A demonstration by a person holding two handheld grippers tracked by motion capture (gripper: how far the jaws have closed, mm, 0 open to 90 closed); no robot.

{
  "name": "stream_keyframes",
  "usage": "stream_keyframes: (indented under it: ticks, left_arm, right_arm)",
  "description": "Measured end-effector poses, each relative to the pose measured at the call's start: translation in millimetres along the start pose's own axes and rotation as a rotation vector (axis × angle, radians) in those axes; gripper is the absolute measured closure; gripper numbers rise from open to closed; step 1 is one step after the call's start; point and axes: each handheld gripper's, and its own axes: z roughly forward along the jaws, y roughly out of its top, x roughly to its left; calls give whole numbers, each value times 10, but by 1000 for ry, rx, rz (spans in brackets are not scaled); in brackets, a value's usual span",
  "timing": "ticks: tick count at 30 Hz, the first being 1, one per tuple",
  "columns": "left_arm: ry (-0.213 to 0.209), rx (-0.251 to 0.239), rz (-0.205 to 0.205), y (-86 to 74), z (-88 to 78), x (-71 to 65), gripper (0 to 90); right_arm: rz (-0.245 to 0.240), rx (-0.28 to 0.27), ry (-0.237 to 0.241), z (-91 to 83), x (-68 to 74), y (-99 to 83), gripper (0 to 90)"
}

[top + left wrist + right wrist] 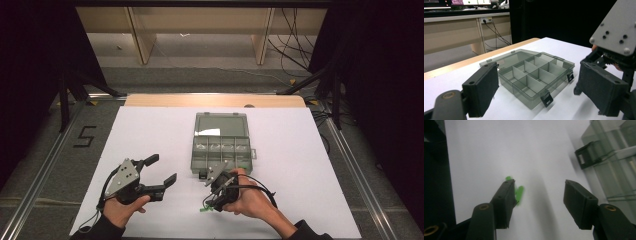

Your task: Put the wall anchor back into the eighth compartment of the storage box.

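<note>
Green is what I am after: a small green piece (518, 193) lies on the white tabletop (150, 135), and in the right gripper view it sits just beyond the tip of one finger (504, 202), partly hidden behind it, not in the gap. The other finger (579, 202) stands well off to the far side, so the piece is off-centre against the opening. It looks blurred, and I cannot tell its exact shape or which way its long axis runs; it seems to be two short lobes side by side.

In the high view the same piece (204, 208) shows beside my right hand (250, 200), on the near side of the open box (220, 142). My right gripper (541, 197) is by far the nearer; the left gripper (162, 171) hangs well apart on the other side.

The right fingers stand about half open with nothing between them. The left fingers (482, 90) are spread wide and empty, looking toward the box's compartments.

I judge the next move needs a small sideways shift of the right gripper toward the piece, to bring it between the fingers before they close. Closing as they stand would likely nudge it aside.
</note>
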Motion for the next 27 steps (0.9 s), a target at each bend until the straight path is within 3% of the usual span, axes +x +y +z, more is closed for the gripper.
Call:
stream_keyframes:
  ticks: [19,27]
  left_arm:
    - [0,0,0,1,0,1,164]
    - [0,0,1,1,-1,1,164]
  right_arm:
    - [-12,83,61,205,95,-16,633]
    - [-28,111,73,245,74,-29,713]
